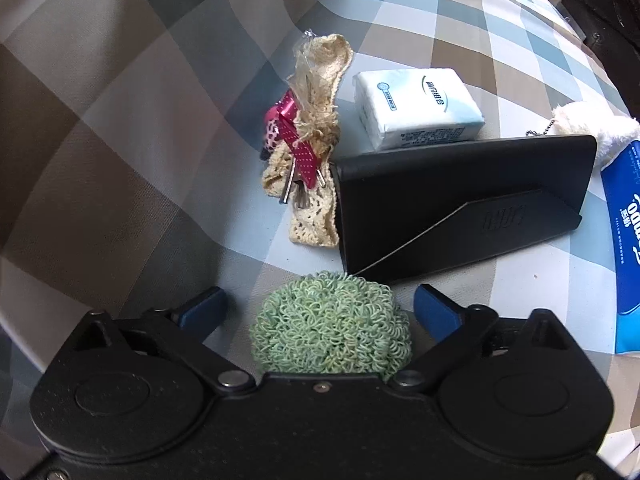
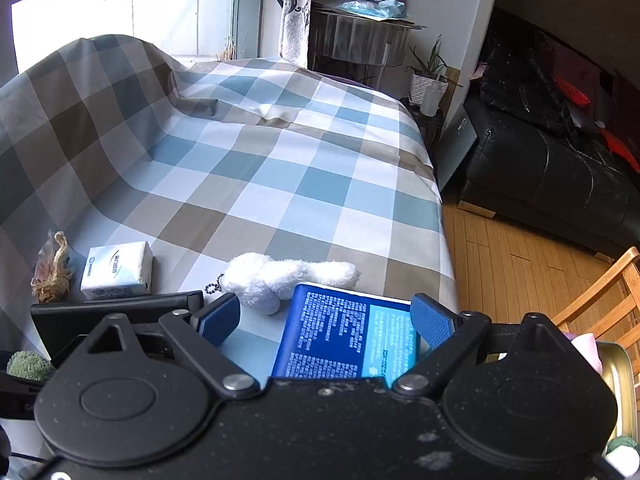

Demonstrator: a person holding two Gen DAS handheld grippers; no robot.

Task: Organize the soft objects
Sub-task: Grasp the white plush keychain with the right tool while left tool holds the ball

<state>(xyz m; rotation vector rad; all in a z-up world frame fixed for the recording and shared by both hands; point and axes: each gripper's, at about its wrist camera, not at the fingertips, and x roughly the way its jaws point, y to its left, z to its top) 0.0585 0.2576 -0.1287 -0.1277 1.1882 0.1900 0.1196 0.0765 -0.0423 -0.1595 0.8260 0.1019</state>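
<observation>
A green looped scrub ball (image 1: 330,328) lies on the checked cloth (image 1: 120,160) between the fingers of my left gripper (image 1: 320,312). That gripper is open, with a gap on both sides of the ball. My right gripper (image 2: 325,320) is open around a blue tissue pack (image 2: 344,336). Its left finger stands clear of the pack and its right finger is close to the pack's edge. A white plush keychain (image 2: 280,276) lies just beyond the pack. A white tissue pack (image 1: 416,108) and a lace bundle with pink ribbon (image 1: 312,140) lie farther back.
A black folded case (image 1: 460,200) stands just behind the green ball. The covered surface ends at the right, over a wooden floor (image 2: 520,264). A black sofa (image 2: 540,168), a wooden chair (image 2: 600,292) and a metal tin (image 2: 616,372) are on that side.
</observation>
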